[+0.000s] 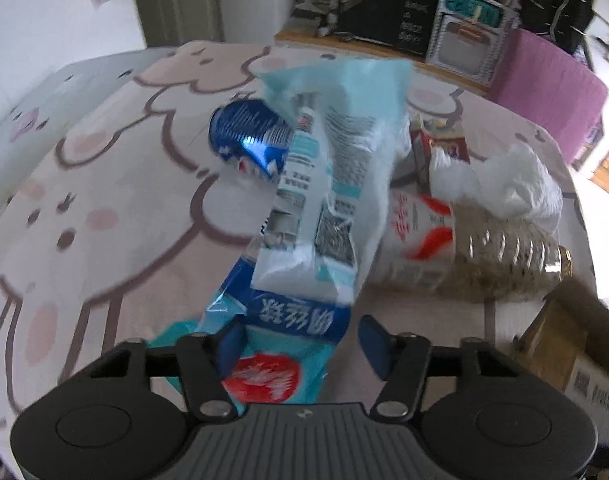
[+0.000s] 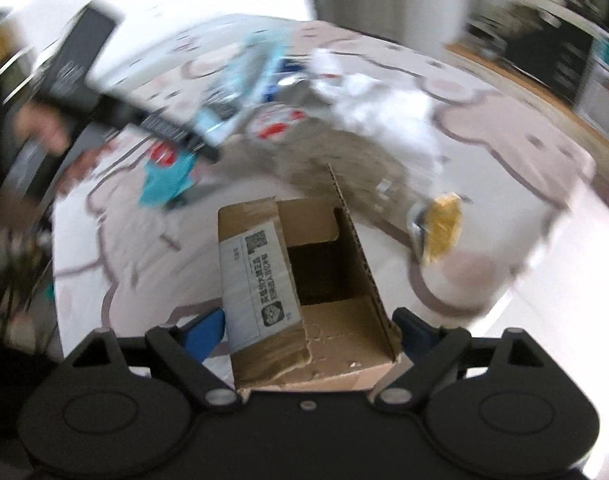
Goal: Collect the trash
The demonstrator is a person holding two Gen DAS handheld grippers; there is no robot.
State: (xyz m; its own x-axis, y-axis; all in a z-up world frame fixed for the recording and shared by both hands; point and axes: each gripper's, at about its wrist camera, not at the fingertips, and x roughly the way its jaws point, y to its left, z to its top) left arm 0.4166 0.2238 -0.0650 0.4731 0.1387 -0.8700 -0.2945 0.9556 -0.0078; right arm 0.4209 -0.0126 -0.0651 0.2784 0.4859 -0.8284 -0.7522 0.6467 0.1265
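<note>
A teal and blue plastic wrapper [image 1: 304,216] lies on the patterned mat, its near end between the fingers of my left gripper [image 1: 300,344], whose jaws stand apart around it. Behind it are a crushed blue can [image 1: 248,136], a clear plastic bottle [image 1: 464,252] with a gold cap, white crumpled tissue [image 1: 516,184] and a red carton [image 1: 440,140]. My right gripper [image 2: 308,332] grips an open cardboard box [image 2: 300,280] between its fingers. The right wrist view is blurred; it shows the wrapper [image 2: 240,80], the tissue [image 2: 384,104] and the bottle's gold cap [image 2: 444,224].
A pink-and-white cartoon mat [image 1: 104,208] covers the floor. A pink stool [image 1: 548,84] and a black cabinet [image 1: 392,16] stand at the back right. The cardboard box's corner shows at the right edge of the left wrist view [image 1: 568,344]. The left gripper's dark body crosses the right wrist view [image 2: 84,72].
</note>
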